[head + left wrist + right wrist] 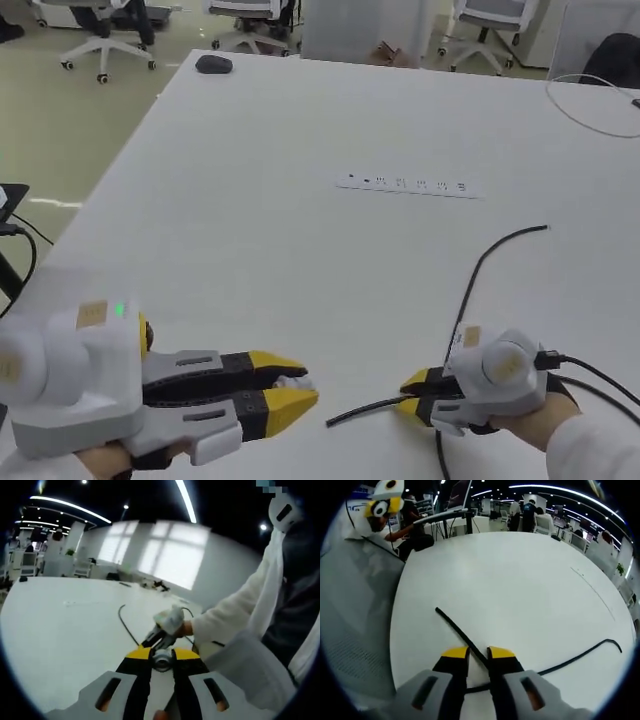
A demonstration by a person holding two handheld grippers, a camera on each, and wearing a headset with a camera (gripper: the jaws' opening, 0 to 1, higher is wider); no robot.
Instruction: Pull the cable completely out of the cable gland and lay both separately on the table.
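My left gripper (300, 386) hovers at the table's near left, shut on a small grey-white cable gland (295, 380); the gland (161, 659) sits between the yellow tips in the left gripper view. The black cable (470, 290) lies on the table, one end near the middle right. Its other end (332, 421) is free, a short way from the gland. My right gripper (408, 396) is shut on the cable close to that free end. In the right gripper view the cable (465, 637) runs between the jaws of my right gripper (478, 654), and its long part (580, 656) trails off right.
A white power strip (405, 185) lies mid-table. A dark mouse (213, 65) sits at the far left corner and a thin white cable loop (590, 115) at the far right. The table's left edge (110, 170) drops to the floor. Office chairs stand beyond.
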